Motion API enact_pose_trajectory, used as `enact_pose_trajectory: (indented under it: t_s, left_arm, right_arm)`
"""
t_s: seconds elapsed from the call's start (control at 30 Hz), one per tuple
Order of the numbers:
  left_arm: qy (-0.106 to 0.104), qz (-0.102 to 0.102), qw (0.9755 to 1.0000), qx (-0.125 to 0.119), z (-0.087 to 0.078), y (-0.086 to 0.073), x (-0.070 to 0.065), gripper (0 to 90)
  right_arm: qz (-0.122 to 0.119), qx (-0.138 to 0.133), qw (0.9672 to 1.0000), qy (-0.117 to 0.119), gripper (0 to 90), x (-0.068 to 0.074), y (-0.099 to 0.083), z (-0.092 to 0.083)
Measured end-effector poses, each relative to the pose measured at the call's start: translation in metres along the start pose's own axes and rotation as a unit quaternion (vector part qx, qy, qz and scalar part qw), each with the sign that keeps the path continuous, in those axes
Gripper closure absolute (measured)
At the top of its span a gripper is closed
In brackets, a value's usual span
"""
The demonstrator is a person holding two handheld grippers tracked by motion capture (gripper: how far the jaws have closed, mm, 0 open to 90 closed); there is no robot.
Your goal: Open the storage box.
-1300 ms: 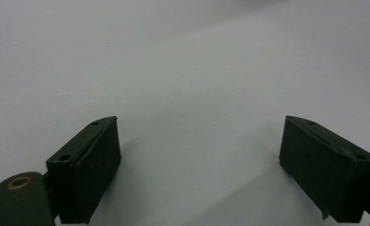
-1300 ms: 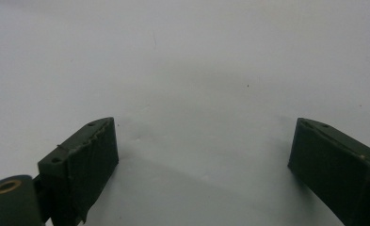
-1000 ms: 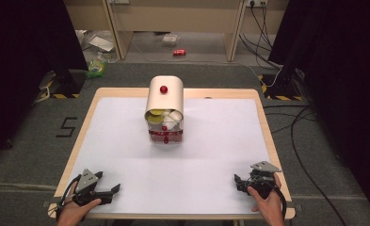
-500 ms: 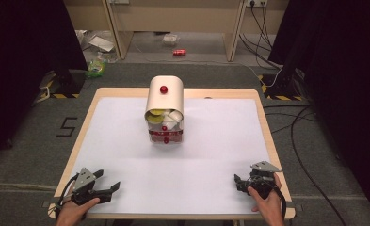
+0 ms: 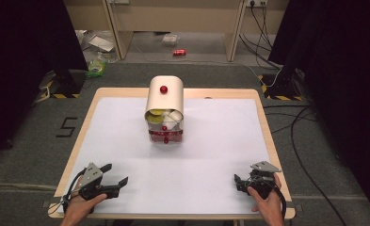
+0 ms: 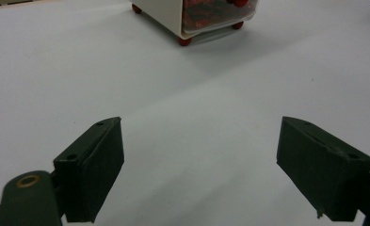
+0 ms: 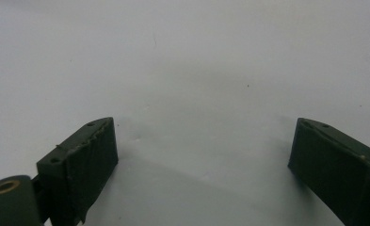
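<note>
From the high view, the cream bread-bin-style container (image 5: 165, 111) stands mid-table, long axis running away from the person, well ahead of both grippers – the left gripper (image 5: 111, 181) looks slightly nearer than the right gripper (image 5: 239, 182). In the left gripper view its jaws gape empty, the container (image 6: 206, 16) ahead and slightly right; in the right gripper view the jaws likewise gape over bare white table (image 7: 197, 70)

left gripper (image 5: 116, 178): black, grey plate | right gripper (image 5: 238, 181): black, cabled
</note>
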State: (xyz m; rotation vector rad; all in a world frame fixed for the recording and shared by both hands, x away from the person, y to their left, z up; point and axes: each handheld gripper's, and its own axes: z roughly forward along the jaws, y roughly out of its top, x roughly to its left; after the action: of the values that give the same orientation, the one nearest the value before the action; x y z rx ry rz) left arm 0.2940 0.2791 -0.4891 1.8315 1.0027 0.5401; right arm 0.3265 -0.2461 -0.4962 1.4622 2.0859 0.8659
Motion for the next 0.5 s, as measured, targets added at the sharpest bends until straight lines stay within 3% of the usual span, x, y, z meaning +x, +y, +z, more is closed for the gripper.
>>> enact_pose_trajectory:
  t_s: [0.17, 0.5]
  left_arm:
    - [-0.005, 0.013, 0.9998, -0.015, 0.008, 0.017, -0.006, 15.3]
    - [-0.015, 0.027, 0.9992, -0.024, 0.019, 0.036, -0.017, 15.2]
  right_arm:
    - [0.0, 0.0, 1.0, 0.0, 8.5, 0.0, 0.0, 0.0]
    - [0.001, 0.0, 1.0, 0.003, 8.3, -0.001, 0.0, 0.0]
